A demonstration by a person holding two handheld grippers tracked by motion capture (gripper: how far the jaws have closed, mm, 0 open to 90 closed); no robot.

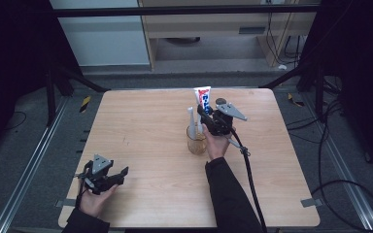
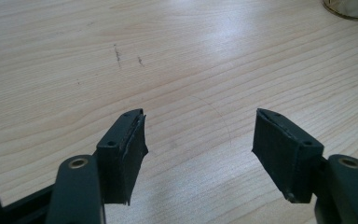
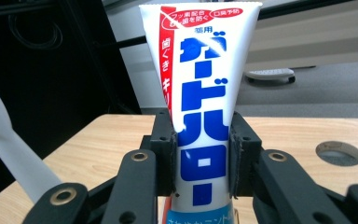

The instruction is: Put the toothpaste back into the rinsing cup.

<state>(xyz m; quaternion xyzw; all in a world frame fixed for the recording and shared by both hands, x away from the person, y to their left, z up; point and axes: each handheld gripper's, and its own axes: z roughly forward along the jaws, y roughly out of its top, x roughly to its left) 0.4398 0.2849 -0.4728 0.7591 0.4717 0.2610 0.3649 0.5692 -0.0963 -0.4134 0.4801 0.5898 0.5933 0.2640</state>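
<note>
Right gripper [image 1: 208, 118] clamps a toothpaste tube [image 1: 203, 97] upright above a glass cup [image 1: 196, 140] near the middle of the table [image 1: 141, 145].

In the right gripper view the two black jaws press on both sides of the tube [image 3: 199, 107], which stands vertical with its flat crimped end up and its lower end hidden below the jaws. A pale toothbrush handle [image 1: 191, 124] leans in the cup just beside the tube. The left gripper [image 1: 108, 178] rests near the table's front left corner, well apart, its jaws spread wide over bare wood with nothing between them. This looks like the step of standing the tube in the cup beside the brush; whether its lower end is already inside the rim cannot be told. The next move calls for a straight descent that avoids the handle, with the grip let go only once the tube is seated.
</note>
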